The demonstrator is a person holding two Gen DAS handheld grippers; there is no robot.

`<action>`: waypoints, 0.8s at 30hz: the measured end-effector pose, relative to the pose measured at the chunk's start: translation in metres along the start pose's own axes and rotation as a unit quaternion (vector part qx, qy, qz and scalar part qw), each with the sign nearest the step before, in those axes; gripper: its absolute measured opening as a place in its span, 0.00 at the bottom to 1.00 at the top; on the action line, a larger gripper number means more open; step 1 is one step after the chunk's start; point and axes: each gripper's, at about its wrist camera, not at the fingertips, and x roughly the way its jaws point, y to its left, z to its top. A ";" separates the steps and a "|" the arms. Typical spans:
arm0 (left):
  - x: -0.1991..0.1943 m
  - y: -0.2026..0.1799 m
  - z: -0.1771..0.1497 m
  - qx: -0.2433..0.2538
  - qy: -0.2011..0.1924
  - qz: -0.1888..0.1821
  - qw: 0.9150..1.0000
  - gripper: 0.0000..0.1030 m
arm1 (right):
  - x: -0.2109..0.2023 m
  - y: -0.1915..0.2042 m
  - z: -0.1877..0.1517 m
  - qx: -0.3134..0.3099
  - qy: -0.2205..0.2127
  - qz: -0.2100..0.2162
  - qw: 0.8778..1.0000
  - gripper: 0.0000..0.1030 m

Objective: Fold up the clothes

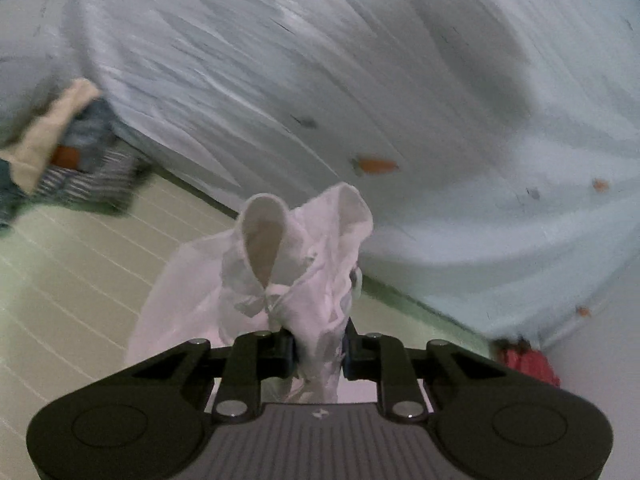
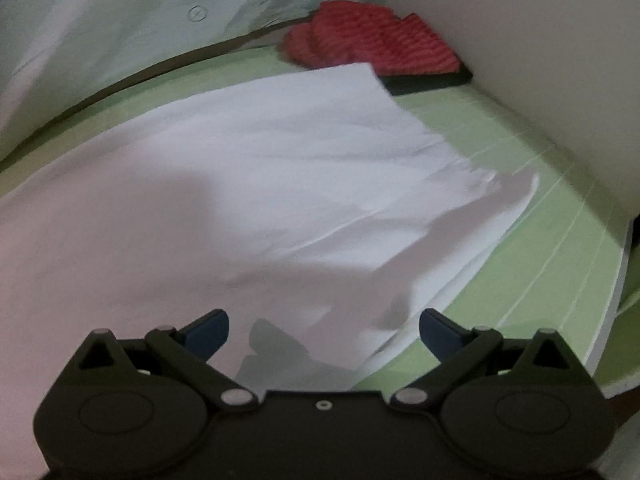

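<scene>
Left gripper (image 1: 319,354) jaws pinching bunched edge of white garment (image 2: 240,184), probably lifting it for a fold. Garment otherwise spread on green mat (image 2: 520,248); right gripper (image 2: 324,330) jaws spread, empty above it.

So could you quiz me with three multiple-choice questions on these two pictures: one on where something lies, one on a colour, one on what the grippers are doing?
1. Where does the red folded cloth lie?
A. in the far corner of the green mat, by the wall
B. between the right gripper's fingers
C. on top of the white garment

2. What colour is the garment spread on the mat?
A. red
B. white
C. striped blue

3. What is the left gripper doing?
A. standing wide open over bare mat
B. holding a red cloth
C. pinching a bunch of white fabric

Answers: 1 A, it sits beyond the garment where mat meets wall. 2 B, it is plain white. 3 C, white cloth is squeezed between its fingers, while the right gripper stands open.
</scene>
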 end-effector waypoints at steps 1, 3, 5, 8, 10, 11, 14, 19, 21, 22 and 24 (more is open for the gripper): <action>0.007 -0.013 -0.008 0.004 0.008 -0.002 1.000 0.21 | 0.002 -0.008 0.004 -0.002 -0.002 -0.001 1.000 1.00; 0.020 -0.032 -0.027 0.007 0.025 -0.006 1.000 0.21 | 0.006 -0.023 0.010 -0.011 -0.006 -0.005 1.000 1.00; 0.038 -0.052 -0.050 0.011 0.047 -0.006 0.999 0.21 | 0.013 -0.038 0.016 -0.024 -0.007 -0.007 1.000 1.00; 0.071 -0.072 -0.090 0.005 0.091 0.015 0.996 0.21 | 0.027 -0.058 0.026 -0.038 -0.004 -0.009 0.999 1.00; 0.091 -0.082 -0.116 0.009 0.116 0.046 0.992 0.21 | 0.041 -0.071 0.034 -0.038 0.001 -0.007 0.999 1.00; 0.097 -0.085 -0.126 0.007 0.123 0.061 0.990 0.21 | 0.046 -0.077 0.039 -0.038 0.001 -0.006 0.999 1.00; 0.103 -0.094 -0.138 0.001 0.113 0.089 0.990 0.21 | 0.059 -0.092 0.053 -0.038 -0.002 -0.003 0.999 1.00; 0.107 -0.103 -0.139 -0.014 0.104 0.117 0.988 0.22 | 0.079 -0.104 0.072 -0.025 0.006 0.011 1.000 1.00; 0.110 -0.102 -0.134 -0.020 0.105 0.125 0.986 0.22 | 0.087 -0.107 0.077 -0.017 0.012 0.017 1.000 1.00; 0.110 -0.102 -0.133 -0.024 0.106 0.128 0.986 0.22 | 0.090 -0.107 0.079 -0.015 0.014 0.017 1.000 1.00; 0.110 -0.102 -0.130 -0.035 0.108 0.133 0.985 0.23 | 0.094 -0.108 0.082 -0.013 0.013 0.018 1.000 1.00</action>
